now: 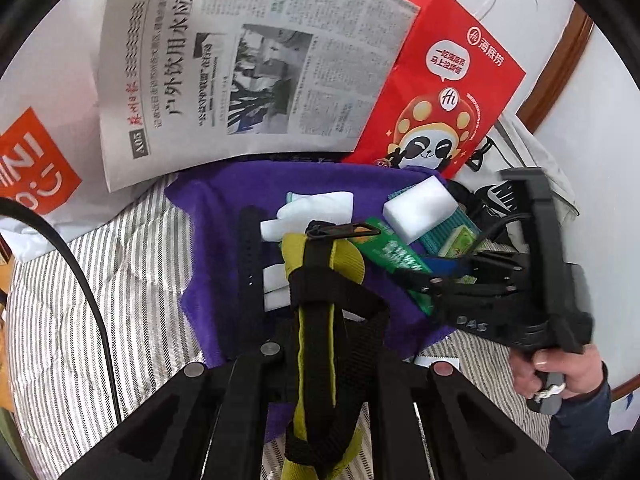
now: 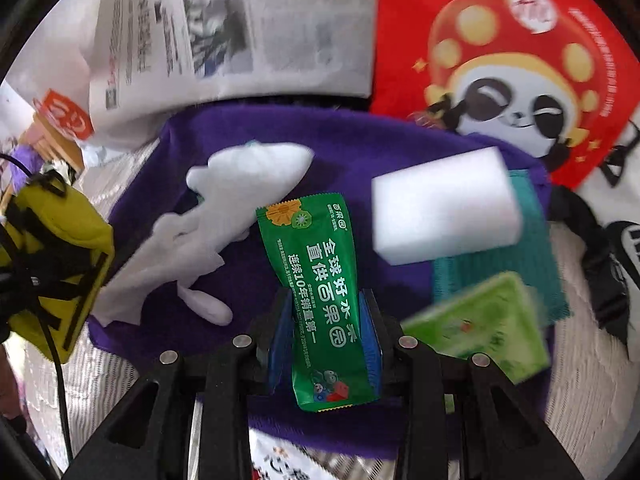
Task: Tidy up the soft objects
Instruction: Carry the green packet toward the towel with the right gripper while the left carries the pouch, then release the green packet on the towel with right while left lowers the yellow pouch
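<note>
The left gripper is closed tight on a yellow-and-black strap, which hangs down from between its jaws and loops back toward the camera. The right gripper is partly closed, its blue pads pressing either side of a green snack packet printed with white lettering; the packet stands upright between them, its top reaching toward twelve o'clock.

Both hover over a purple cloth spread on a grey-and-white striped bedcover. On the cloth, at about ten o'clock from the packet, lies a crumpled white tissue-like wad. At two o'clock from it sits a white foam block, resting partly on a teal ribbed cloth. A light green packet, blurred, lies at three o'clock, just beside the right gripper.

Beyond the purple cloth, at twelve o'clock, a folded newspaper lies flat, and at one o'clock a red paper bag with a panda cartoon overlaps its edge. A white bag with an orange logo sits at nine o'clock in the left view. A hand in a dark sleeve grips the right tool's handle at four o'clock there.
</note>
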{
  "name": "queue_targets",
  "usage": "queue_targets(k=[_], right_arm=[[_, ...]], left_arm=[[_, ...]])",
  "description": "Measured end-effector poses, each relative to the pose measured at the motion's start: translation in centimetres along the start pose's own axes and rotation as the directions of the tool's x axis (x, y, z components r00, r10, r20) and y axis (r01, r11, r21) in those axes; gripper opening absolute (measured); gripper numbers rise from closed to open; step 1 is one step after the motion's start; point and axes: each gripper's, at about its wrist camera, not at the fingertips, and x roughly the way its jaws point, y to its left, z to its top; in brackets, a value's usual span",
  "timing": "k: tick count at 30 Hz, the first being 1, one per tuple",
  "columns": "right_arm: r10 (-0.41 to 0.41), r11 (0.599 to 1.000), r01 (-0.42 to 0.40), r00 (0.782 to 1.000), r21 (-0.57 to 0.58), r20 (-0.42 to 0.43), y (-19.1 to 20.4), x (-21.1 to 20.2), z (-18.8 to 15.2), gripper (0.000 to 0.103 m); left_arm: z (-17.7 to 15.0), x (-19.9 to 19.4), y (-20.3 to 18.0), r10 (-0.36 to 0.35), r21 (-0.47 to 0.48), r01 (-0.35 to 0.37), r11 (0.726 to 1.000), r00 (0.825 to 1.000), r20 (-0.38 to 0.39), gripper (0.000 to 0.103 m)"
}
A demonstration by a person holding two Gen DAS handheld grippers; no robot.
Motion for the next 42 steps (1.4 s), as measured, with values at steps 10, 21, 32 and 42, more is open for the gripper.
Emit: queue_targets(k=[10, 21, 32, 42], right_arm=[[-0.008, 0.999, 0.006, 0.999, -0.050, -0.037, 1.1, 2.6, 0.0, 0.040], [0.081, 0.996, -0.082, 0.996, -0.037, -0.023, 0.4, 0.9, -1.7, 0.064], [0.071, 0.997, -0.071, 0.997, -0.003, 0.016, -1.8, -2.8, -1.6, 0.064], [0.059, 0.997, -0.061, 0.997, 0.040, 0.056, -3.7, -5.7, -3.0, 0.066]], left_arm=[[-0.1, 0.4, 0.4, -0.022, 0.002, 0.022, 1.000, 1.000, -0.007, 0.008], [0.0, 0.3, -0.1, -0.002, 0.021, 0.002, 1.000, 1.000, -0.021, 0.008], [1.1, 1.6, -3.0, -0.011, 0.089, 0.014, 0.996, 0.999, -0.035, 0.008], [1.9, 3.9, -5.5, -0.035, 0.153, 0.041, 0.987, 0.999, -0.041, 0.008]])
